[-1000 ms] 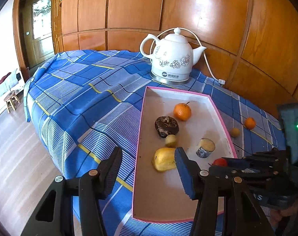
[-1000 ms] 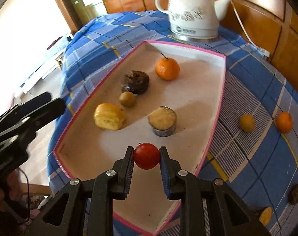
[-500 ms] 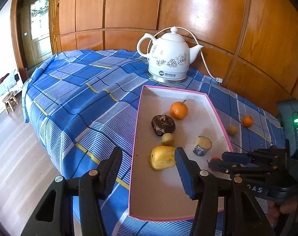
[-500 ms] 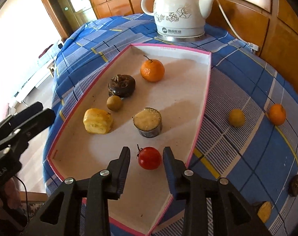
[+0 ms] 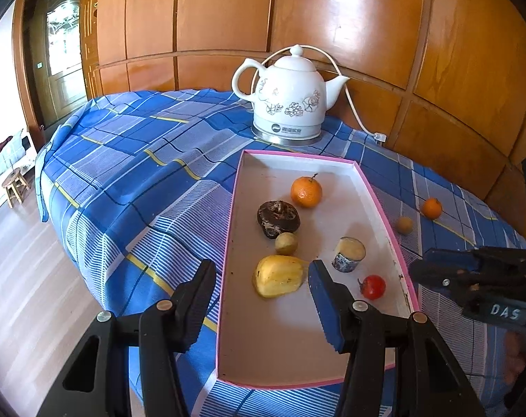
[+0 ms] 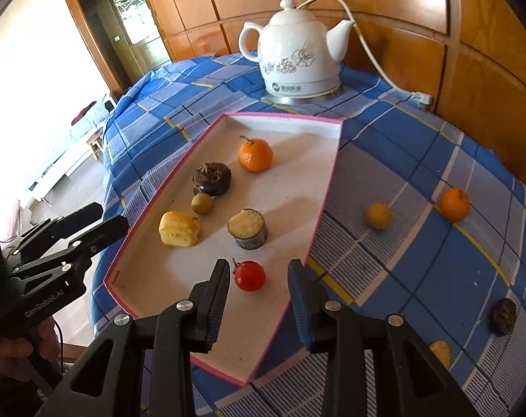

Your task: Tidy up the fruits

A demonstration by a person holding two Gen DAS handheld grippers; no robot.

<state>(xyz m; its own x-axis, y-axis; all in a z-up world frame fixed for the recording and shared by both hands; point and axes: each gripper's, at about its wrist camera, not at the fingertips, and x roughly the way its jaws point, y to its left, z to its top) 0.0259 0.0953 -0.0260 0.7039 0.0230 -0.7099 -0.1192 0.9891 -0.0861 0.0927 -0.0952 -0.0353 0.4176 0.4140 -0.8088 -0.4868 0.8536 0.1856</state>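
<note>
Six pieces already lie in the shallow pink-rimmed cardboard tray [image 6: 327, 187] on the blue checked tablecloth [image 6: 419, 160]: a stemmed orange mandarin [image 6: 255, 155], a dark brown wrinkled round fruit [image 6: 212, 178], a small olive-green round fruit [image 6: 202, 203], a lumpy yellow fruit [image 6: 178, 228], a short cut stub with a pale top and dark skin [image 6: 247, 228], and a small red tomato-like fruit [image 6: 249, 275] near the tray's near corner; so the sorting looks well past halfway. Outside the tray, on the cloth to its right, four pieces remain: a small yellow round fruit [image 6: 377, 216], a second orange mandarin [image 6: 454, 205], a dark brown disc-shaped piece [image 6: 503, 316] and a yellowish piece [image 6: 440, 352] partly hidden behind the gripper's frame (what it is I cannot tell).

The right gripper [image 6: 257, 276] hangs over the red fruit with its jaws just opened to a modest gap; the fruit sits between the pads on the tray floor, apparently free of both, so it reads as released. The left gripper [image 5: 261, 279] hovers at the tray's left edge, jaws moderately apart and holding nothing; the yellow fruit merely shows between its fingers. A white floral ceramic electric kettle [image 6: 295, 55] stands beyond the tray.
</note>
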